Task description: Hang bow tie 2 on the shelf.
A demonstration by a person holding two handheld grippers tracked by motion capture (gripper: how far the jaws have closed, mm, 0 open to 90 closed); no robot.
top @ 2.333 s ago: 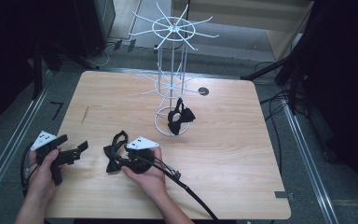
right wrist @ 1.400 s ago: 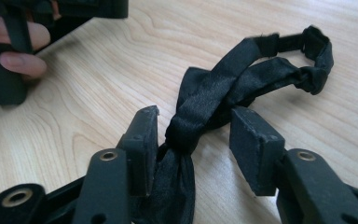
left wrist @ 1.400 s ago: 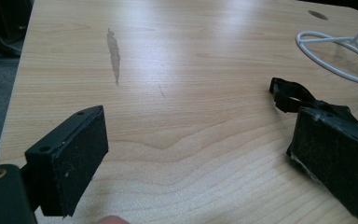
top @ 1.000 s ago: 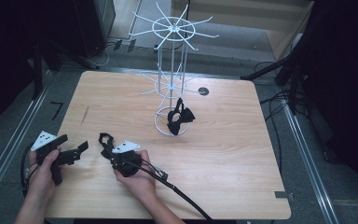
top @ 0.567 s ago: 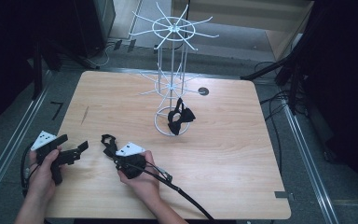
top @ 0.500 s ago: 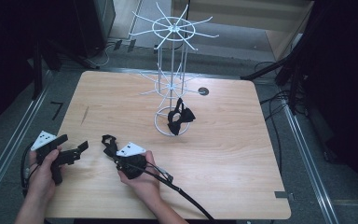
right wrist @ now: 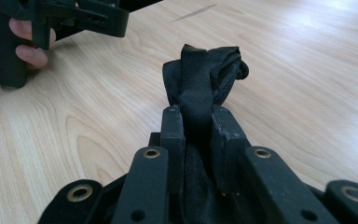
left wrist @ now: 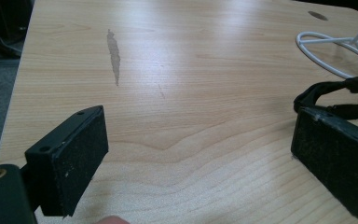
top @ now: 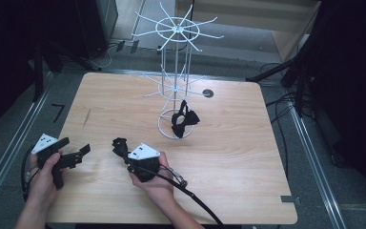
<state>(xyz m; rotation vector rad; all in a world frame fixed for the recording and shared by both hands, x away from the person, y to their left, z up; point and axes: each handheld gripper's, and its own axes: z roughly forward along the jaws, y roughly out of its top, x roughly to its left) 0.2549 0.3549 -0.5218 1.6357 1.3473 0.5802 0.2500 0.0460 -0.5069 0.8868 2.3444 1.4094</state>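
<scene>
The bow tie point(right wrist: 200, 77) held by the right gripper point(right wrist: 196, 122) is plain black cloth, matte and soft, with a flat band running down its middle and bunched folds of fabric swelling out behind it. In the right gripper view it sits in the middle of the frame, its band pinched between the two jaws, which are pressed close on it. The bunched part sticks out past the jaw tips toward the upper middle of that frame, so its long axis runs along the jaws, away from the camera.

In the high view the bow tie point(top: 120, 146) lies at the lower left of centre, just above the wooden table point(top: 248, 157), pointing toward the upper left of the frame from the right gripper point(top: 126, 155).

The left gripper point(top: 74, 150) is at the lower left of the high view, near the table's edge, well apart from the bow tie. Its jaws are spread wide with nothing between them.

A second black bow tie point(top: 183, 121) rests at the base ring of the white wire stand point(top: 176, 57) in the upper middle of the high view.
</scene>
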